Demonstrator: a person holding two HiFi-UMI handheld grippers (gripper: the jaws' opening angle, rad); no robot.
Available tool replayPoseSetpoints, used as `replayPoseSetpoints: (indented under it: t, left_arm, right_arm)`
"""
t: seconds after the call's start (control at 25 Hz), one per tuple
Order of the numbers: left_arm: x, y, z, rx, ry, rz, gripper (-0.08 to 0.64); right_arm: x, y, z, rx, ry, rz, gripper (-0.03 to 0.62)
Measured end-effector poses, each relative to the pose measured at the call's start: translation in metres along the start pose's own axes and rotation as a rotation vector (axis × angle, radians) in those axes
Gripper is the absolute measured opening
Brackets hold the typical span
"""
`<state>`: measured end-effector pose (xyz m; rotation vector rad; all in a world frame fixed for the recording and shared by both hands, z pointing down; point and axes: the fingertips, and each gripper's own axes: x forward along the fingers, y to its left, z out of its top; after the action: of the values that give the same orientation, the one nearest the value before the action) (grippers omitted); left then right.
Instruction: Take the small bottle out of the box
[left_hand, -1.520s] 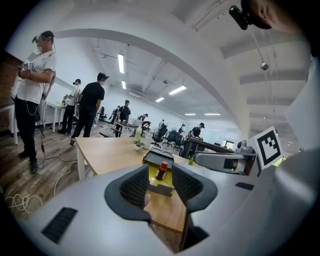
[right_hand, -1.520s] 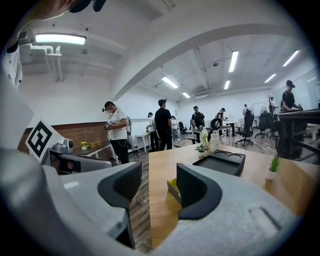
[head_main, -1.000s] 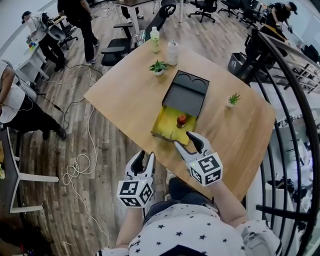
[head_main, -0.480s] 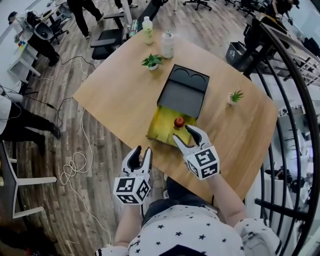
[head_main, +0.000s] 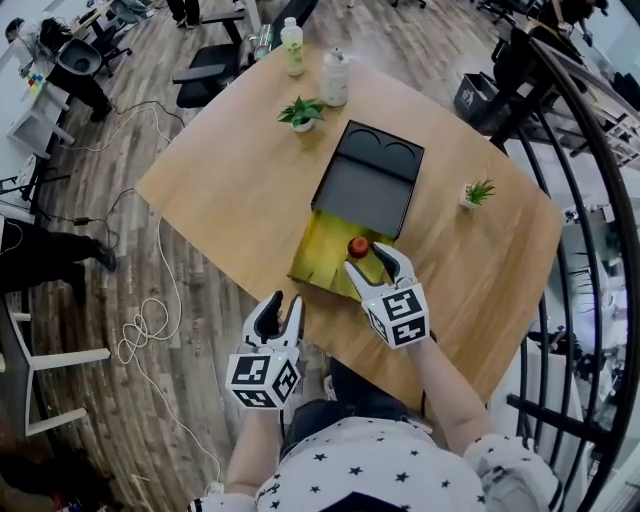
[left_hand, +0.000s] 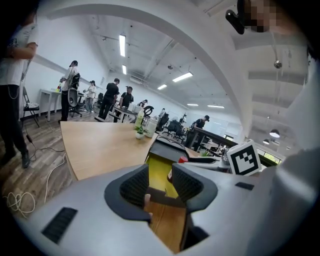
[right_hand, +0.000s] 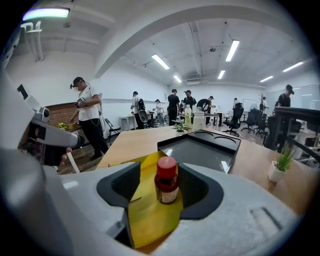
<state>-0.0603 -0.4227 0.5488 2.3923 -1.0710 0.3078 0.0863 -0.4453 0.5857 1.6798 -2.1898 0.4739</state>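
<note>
A small dark bottle with a red cap (head_main: 358, 246) (right_hand: 166, 180) stands upright in the yellow tray (head_main: 322, 248) that juts out from the black box (head_main: 366, 180). My right gripper (head_main: 371, 262) (right_hand: 157, 186) reaches over the tray's near edge. Its jaws are opening, with the bottle between them nearer the right pad, and a gap shows on the left side. My left gripper (head_main: 279, 308) (left_hand: 160, 182) hangs off the table's near edge, open with nothing between its pads. It points toward the tray (left_hand: 159, 172).
Two little potted plants (head_main: 301, 113) (head_main: 479, 191) sit on the wooden table (head_main: 230, 190), and two bottles (head_main: 292, 46) (head_main: 335, 77) stand at its far end. A black railing (head_main: 590, 200) curves along the right. Cables (head_main: 145, 330) lie on the floor at left.
My right gripper has moved forward over the tray, so its jaws now flank the bottle. The left gripper has stayed about where it was.
</note>
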Motion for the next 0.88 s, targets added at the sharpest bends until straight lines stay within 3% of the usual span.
replayPoseSetpoints:
  t: [0.52, 0.88]
  left_arm:
    - [0.006, 0.001, -0.008, -0.01, 0.024, 0.007, 0.138]
    - [-0.004, -0.005, -0.012, -0.012, 0.025, 0.01, 0.138]
  right_arm:
    - [0.024, -0.012, -0.01, -0.01, 0.026, -0.01, 0.218]
    - [0.026, -0.017, -0.008, -0.02, 0.01, -0.022, 0.169]
